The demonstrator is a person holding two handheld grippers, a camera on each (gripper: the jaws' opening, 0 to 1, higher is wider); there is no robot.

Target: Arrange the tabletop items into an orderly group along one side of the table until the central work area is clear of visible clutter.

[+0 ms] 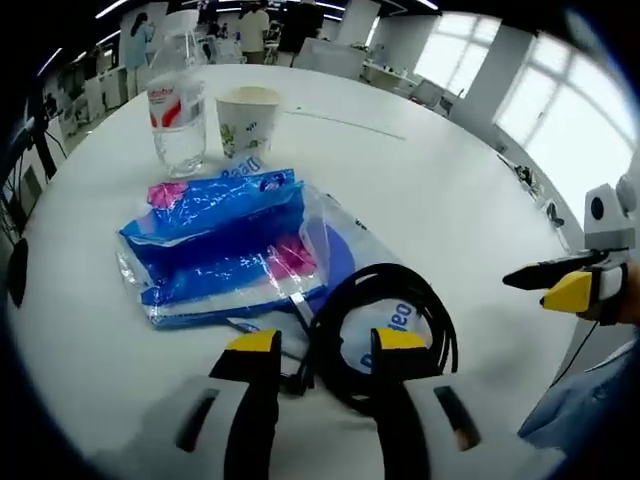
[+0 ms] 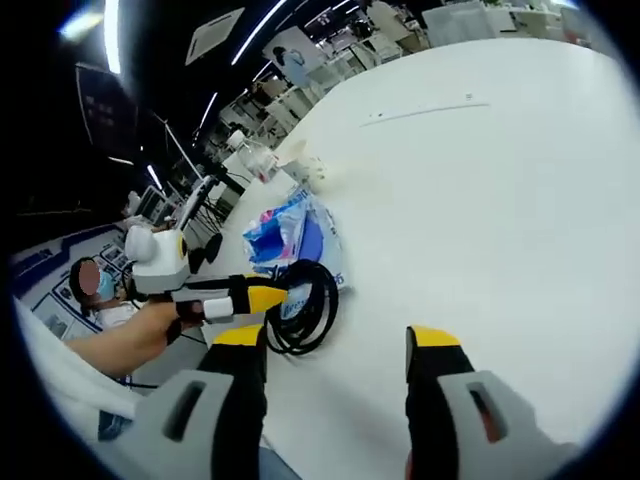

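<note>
A black coiled cable (image 1: 385,335) lies on the white table (image 1: 430,190) right at my left gripper (image 1: 328,345). The jaws stand open, the coil's left edge between them and the right fingertip (image 1: 400,340) over the ring. Beyond it lies a blue plastic bag (image 1: 220,245) with pink patches. A clear water bottle (image 1: 178,110) and a paper cup (image 1: 247,120) stand side by side at the far edge. My right gripper (image 2: 336,340) hovers open over bare table, nothing between its fingers. In the right gripper view the cable (image 2: 305,305), bag (image 2: 285,230) and cup (image 2: 310,170) sit left.
The right gripper (image 1: 555,285) enters the left gripper view at the right edge. In the right gripper view a person's hand holds the left gripper (image 2: 262,297) beside the cable. Desks and people fill the room behind; bright windows lie to the right.
</note>
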